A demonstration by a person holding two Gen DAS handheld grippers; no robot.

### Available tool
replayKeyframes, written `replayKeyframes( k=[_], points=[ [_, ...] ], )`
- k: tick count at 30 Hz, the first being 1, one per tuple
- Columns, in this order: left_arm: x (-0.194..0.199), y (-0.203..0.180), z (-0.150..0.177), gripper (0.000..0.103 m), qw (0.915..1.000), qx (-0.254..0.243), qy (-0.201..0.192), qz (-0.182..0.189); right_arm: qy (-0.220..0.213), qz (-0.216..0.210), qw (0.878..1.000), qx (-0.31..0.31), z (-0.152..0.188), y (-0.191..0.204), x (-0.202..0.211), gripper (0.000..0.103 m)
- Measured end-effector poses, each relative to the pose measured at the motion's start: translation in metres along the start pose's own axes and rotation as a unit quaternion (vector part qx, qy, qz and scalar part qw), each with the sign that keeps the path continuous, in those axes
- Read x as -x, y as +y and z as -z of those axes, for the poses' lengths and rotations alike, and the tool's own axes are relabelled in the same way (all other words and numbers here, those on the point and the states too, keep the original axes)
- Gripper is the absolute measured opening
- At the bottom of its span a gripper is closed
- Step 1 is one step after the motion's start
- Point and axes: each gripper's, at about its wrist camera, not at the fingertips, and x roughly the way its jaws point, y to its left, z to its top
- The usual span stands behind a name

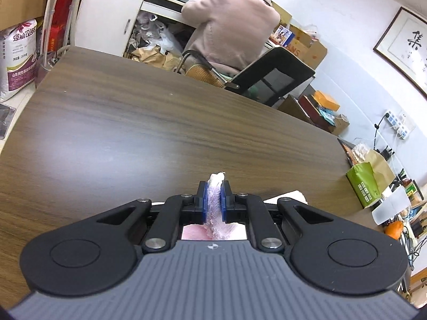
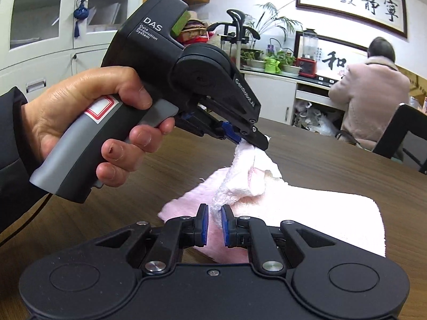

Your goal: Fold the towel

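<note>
The left gripper point(image 1: 214, 196) is clamped on a bunched corner of the pink towel point(image 1: 216, 213), lifted off the desk point(image 1: 160, 122); from the right wrist view it point(image 2: 250, 140) pinches that raised corner, held by a hand point(image 2: 88, 122). The right gripper point(image 2: 214, 222) stands slightly apart with a fold of the towel point(image 2: 307, 208) between its pads; whether it grips cannot be told. The rest of the towel lies flat on the desk point(image 2: 333, 168). Beyond, a person point(image 1: 229, 24) sits on a chair point(image 1: 272, 77).
</note>
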Motion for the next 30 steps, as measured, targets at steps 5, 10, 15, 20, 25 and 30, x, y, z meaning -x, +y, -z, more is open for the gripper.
replayKeyframes(
  k=[5,10,15,20,25,30],
  points=[
    [0.004,0.014,0.008,0.009,1.0000,-0.003,0.003,-0.002,-0.019,0.001,1.000,-0.021,0.001,0.002,0.006,0.033],
    [0.003,0.030,0.014,0.040,0.9999,0.014,0.002,-0.009,-0.022,-0.001,0.999,-0.039,0.001,-0.001,0.007,0.062],
    [0.030,0.030,0.015,0.094,0.9960,0.001,-0.065,-0.061,-0.031,0.000,0.998,-0.055,-0.003,-0.010,0.007,0.070],
    [0.053,0.014,0.018,0.099,0.9915,-0.029,-0.092,-0.087,-0.049,0.053,0.996,-0.056,0.000,-0.021,0.014,0.082],
    [0.065,-0.001,0.028,0.100,0.9894,-0.051,-0.094,-0.098,-0.002,0.069,0.997,-0.020,-0.002,-0.013,-0.019,0.082],
    [0.078,-0.006,0.039,0.100,0.9862,-0.061,-0.097,-0.120,0.027,0.061,0.997,0.045,0.002,0.019,-0.045,0.081]
  ],
)
